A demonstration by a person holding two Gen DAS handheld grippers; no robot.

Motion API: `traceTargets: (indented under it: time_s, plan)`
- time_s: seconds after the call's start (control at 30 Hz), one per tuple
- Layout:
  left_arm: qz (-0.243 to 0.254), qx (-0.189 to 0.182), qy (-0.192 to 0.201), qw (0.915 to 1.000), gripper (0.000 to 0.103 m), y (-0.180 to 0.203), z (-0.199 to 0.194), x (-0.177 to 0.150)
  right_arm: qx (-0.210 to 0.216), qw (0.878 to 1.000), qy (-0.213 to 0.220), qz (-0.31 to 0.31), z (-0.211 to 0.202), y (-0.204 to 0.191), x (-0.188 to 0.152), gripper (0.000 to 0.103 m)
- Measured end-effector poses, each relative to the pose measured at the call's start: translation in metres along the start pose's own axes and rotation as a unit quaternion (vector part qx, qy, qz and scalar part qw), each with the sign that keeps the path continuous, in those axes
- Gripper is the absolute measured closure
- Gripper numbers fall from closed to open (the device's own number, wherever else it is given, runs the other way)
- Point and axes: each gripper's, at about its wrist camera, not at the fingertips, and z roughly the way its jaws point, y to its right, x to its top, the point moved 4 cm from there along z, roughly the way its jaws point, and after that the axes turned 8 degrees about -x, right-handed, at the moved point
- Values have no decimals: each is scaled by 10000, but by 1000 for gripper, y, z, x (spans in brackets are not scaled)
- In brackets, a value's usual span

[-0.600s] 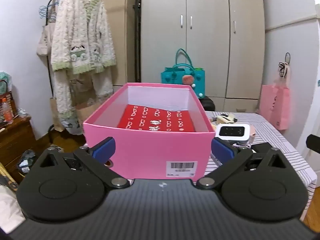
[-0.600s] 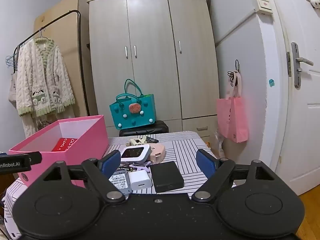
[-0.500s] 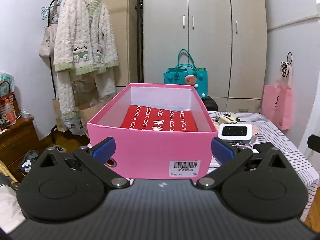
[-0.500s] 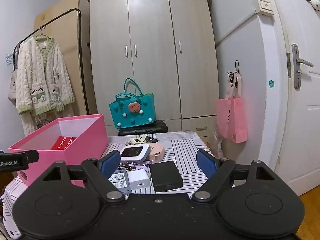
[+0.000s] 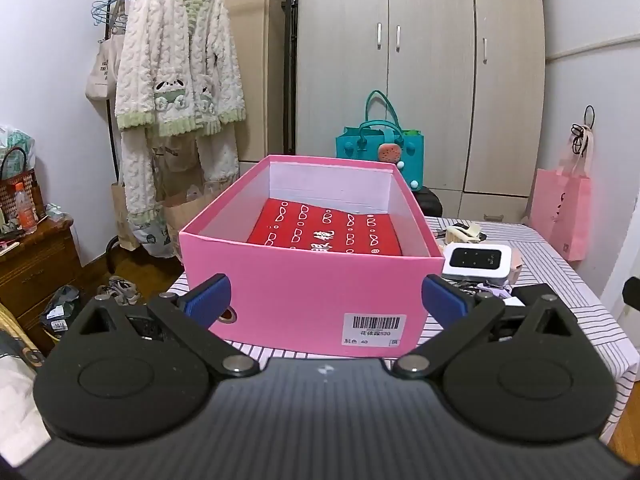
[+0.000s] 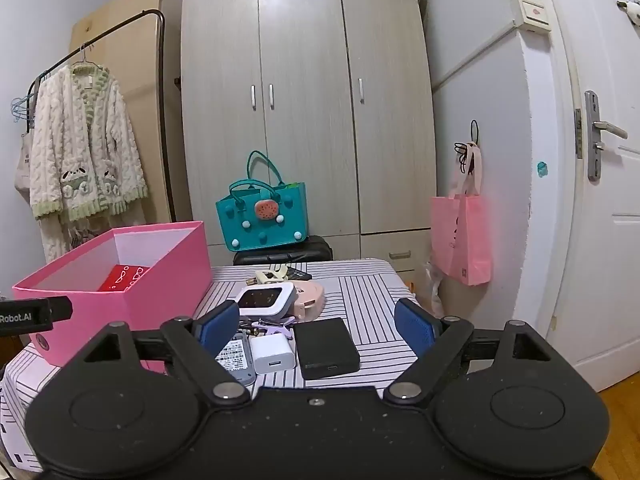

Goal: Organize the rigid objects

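A pink box stands on the striped table with a red packet inside; it also shows in the right wrist view. My left gripper is open and empty, just in front of the box. My right gripper is open and empty above a black hard drive, a white charger, a labelled grey device and a white wifi router. The router also shows in the left wrist view.
A pink round case and a beige clip lie further back on the table. A teal bag stands before the wardrobe. A pink bag hangs on the right wall. A clothes rack stands left.
Both grippers have risen and drawn back slightly; the box and table items sit a little lower in view. Nothing was grasped or let go.
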Motion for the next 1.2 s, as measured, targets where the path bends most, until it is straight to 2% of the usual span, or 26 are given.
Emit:
traceTargets:
  time_s: [0.43, 0.93, 1.2]
  plan:
    - [86, -57, -57, 9999, 1, 19, -2, 1, -221, 9997, 37, -138, -3, 14, 7, 15]
    - [66, -500, -194, 9985, 0, 68, 1, -6, -161, 9998, 17, -87, -5, 45, 4, 13]
    - [104, -417, -189, 9989, 0, 80, -1, -12, -203, 9996, -8, -178, -2, 49, 7, 12]
